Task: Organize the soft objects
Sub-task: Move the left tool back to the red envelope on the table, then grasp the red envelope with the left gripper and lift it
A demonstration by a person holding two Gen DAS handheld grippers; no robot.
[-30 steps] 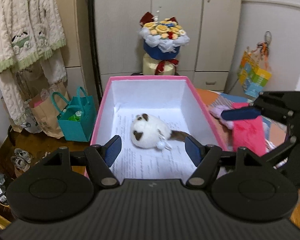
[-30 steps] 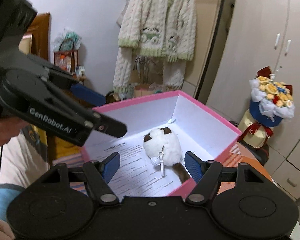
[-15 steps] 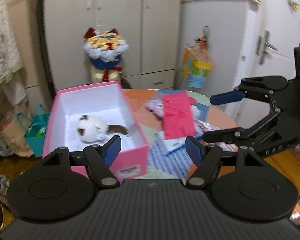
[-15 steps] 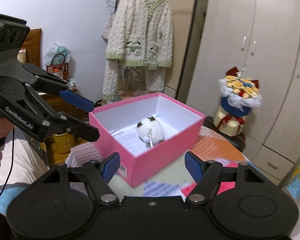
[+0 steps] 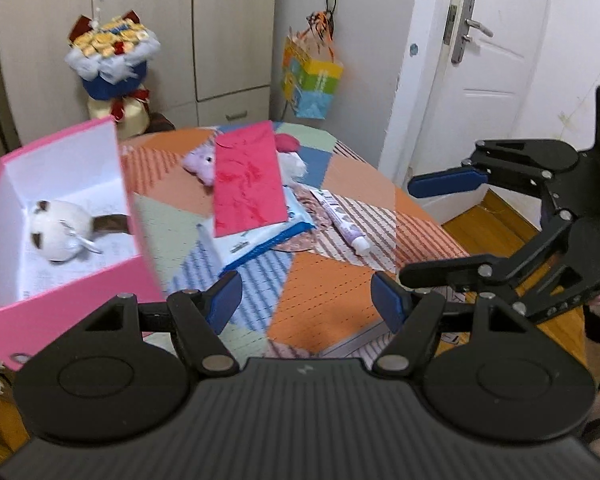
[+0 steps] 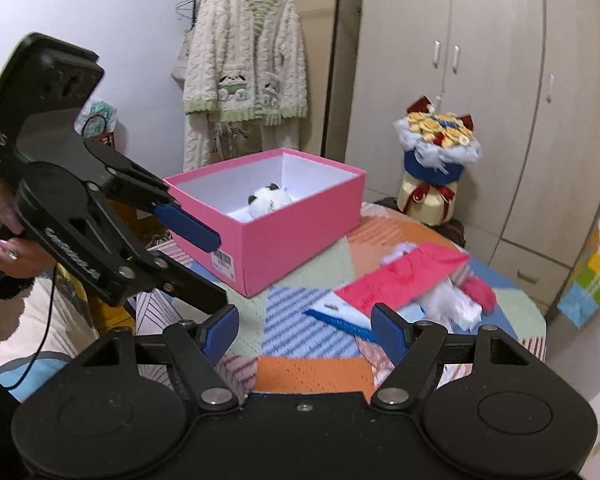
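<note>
A pink box (image 5: pixel 116 280) with a white inside stands at the table's left; it also shows in the right wrist view (image 6: pixel 300 236). A white plush with brown ears (image 5: pixel 58 230) lies inside it (image 6: pixel 268 202). A purple plush (image 5: pixel 200 162) and a white plush with a red part (image 5: pixel 294 160) lie mid-table, partly under a red envelope (image 5: pixel 248 182). The white and red plush also shows in the right wrist view (image 6: pixel 458 300). My left gripper (image 5: pixel 306 304) is open and empty above the table. My right gripper (image 6: pixel 306 330) is open and empty, to its right.
A blue-edged pack (image 5: pixel 260 236) and a purple tube (image 5: pixel 342 220) lie beside the envelope on the patchwork tablecloth (image 5: pixel 324 292). A flower bouquet (image 5: pixel 112 60) stands behind the table by the wardrobe. A colourful paper bag (image 5: pixel 312 80) hangs at the wall. A door (image 5: pixel 484 68) is at right.
Both grippers have pulled back and away from the box, and the left view has swung right. The table with the plushes and envelope has come into view. The plush stays in the box.
</note>
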